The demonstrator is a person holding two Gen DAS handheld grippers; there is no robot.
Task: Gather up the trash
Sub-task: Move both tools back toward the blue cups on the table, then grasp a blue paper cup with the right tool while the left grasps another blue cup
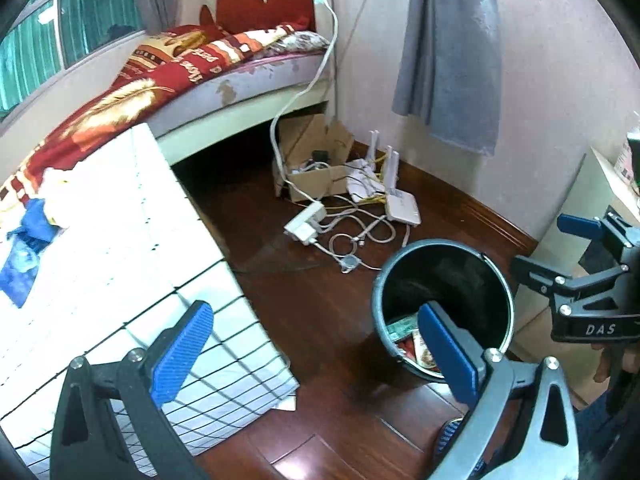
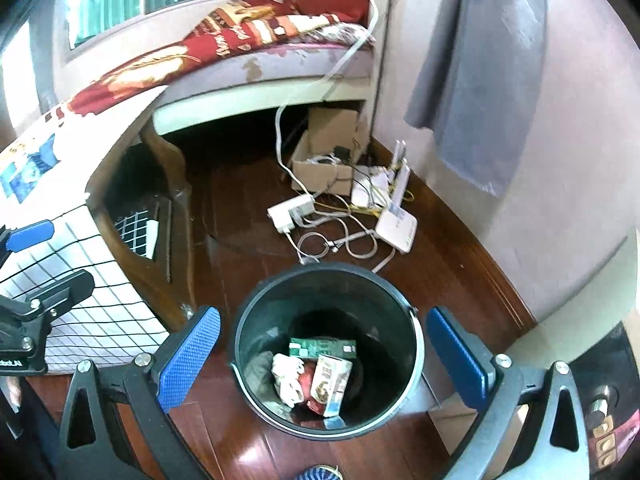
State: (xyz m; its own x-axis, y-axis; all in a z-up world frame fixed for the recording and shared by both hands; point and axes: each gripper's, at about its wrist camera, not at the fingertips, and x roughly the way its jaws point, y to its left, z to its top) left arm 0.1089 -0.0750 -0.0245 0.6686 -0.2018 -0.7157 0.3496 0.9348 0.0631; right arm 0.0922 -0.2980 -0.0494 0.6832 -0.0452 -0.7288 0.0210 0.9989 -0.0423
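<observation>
A dark round trash bin (image 2: 248, 320) stands on the wooden floor; it also shows in the left wrist view (image 1: 444, 256). Inside it lie a green flat box (image 2: 322, 347), a crumpled white tissue (image 2: 286, 376) and a snack packet (image 2: 332, 380). My right gripper (image 2: 324, 364) is open and empty, directly above the bin's mouth. My left gripper (image 1: 316, 356) is open and empty, over the floor between the bin and a white table; its right finger (image 1: 448, 350) overlaps the bin. Blue and white items (image 1: 28, 236) lie on the table at the far left.
The table with a white grid-pattern cloth (image 1: 132, 264) fills the left. A bed (image 1: 248, 80) stands behind. A cardboard box (image 1: 316, 172), power strip (image 1: 306, 222), cables and routers (image 1: 400, 204) lie on the floor by the wall. A grey cloth (image 1: 452, 52) hangs on the wall.
</observation>
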